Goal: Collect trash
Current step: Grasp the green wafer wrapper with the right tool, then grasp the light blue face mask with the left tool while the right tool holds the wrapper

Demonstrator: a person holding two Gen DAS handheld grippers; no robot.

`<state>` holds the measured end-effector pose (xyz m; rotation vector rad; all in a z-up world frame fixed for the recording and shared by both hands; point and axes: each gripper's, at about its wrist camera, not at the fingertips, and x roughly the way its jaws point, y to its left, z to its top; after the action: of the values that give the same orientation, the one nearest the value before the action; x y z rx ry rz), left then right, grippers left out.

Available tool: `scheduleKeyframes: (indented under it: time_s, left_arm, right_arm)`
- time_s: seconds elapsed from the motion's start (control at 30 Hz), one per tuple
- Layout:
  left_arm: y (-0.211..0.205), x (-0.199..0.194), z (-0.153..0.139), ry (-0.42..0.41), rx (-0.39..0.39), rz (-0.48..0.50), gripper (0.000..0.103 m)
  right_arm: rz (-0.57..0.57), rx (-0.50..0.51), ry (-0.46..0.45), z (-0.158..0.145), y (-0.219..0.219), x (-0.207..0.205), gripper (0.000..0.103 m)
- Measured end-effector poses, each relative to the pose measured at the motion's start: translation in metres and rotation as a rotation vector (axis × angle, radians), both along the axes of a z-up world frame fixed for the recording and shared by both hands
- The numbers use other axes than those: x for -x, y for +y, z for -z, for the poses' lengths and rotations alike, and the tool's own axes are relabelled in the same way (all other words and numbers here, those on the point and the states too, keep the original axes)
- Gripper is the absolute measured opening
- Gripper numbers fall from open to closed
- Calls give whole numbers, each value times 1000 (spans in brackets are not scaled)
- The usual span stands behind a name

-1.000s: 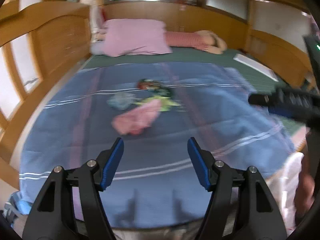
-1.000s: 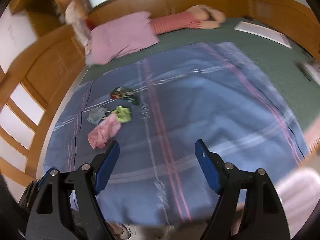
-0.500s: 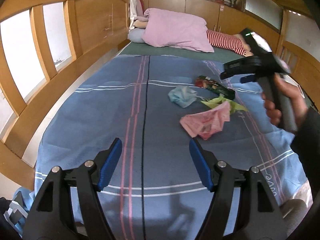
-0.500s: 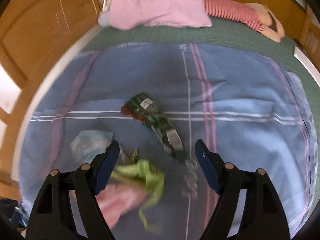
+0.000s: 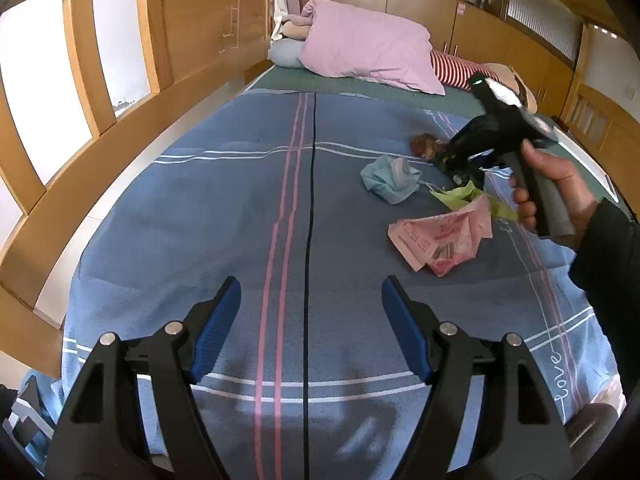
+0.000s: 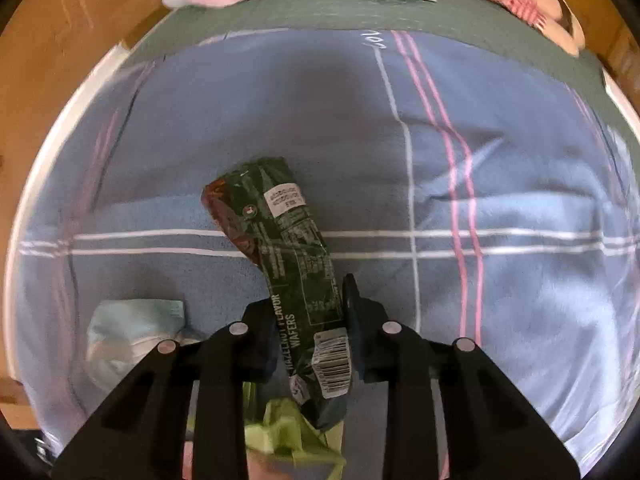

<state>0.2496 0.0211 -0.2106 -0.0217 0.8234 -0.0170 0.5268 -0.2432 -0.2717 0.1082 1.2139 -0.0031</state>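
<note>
The right tongs (image 6: 308,316) are closing on the dark green wafer wrapper (image 6: 280,240), which is lying between their jaws. The pads are sitting against both sides of the wrapper's near end, just above its barcode, so this is the pick-up step for the first piece of trash. The wrapper is resting flat on the blue striped blanket (image 6: 500,280), out in the middle of the bed and well away from its side edges, with its far end pointing toward the head of the bed. In the left wrist view a hand (image 5: 560,204) is gripping the right tool's handle and tilting it steeply down over the wrapper.

The left tongs (image 5: 312,312) are opening. Their blue pads (image 5: 218,320) are standing wide apart with nothing between them, hovering over bare blanket near the foot of the bed.

Three more scraps are lying just beside the wrapper: a pale blue crumpled tissue (image 5: 390,178), a lime green scrap (image 5: 460,196) and a pink crumpled paper (image 5: 440,240) nearest the foot edge.

The next move probably calls for lifting the thin, limp wrapper straight off the blanket without snagging the cloth or dragging the green scrap, whose edge is lying under the wrapper's near end. No bin is showing in either view.
</note>
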Motion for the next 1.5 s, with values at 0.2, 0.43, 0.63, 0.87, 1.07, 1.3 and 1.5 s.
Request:
scheduleKeyframes:
  time_s: [0.2, 0.43, 0.63, 0.87, 1.07, 1.3, 1.5]
  left_arm:
    - [-10, -27, -12, -7, 22, 40, 74]
    - [-53, -108, -17, -58, -44, 132, 77]
    - [-93, -168, 16, -18, -121, 169, 78]
    - [-118, -210, 60, 147, -102, 221, 50]
    - [-101, -203, 54, 152, -79, 162, 14]
    - [-87, -142, -15, 4, -129, 89, 14]
    - [-102, -63, -75, -109, -129, 137, 14]
  right_arm:
    - [44, -126, -102, -44, -34, 50, 28]
    - [59, -201, -160, -67, -63, 125, 28]
    - [99, -249, -191, -76, -89, 177, 28]
    - [117, -275, -211, -84, -103, 203, 28]
    - [125, -295, -228, -91, -105, 218, 28]
    - [132, -295, -310, -118, -95, 249, 28]
    - [164, -294, -391, -154, -93, 306, 28]
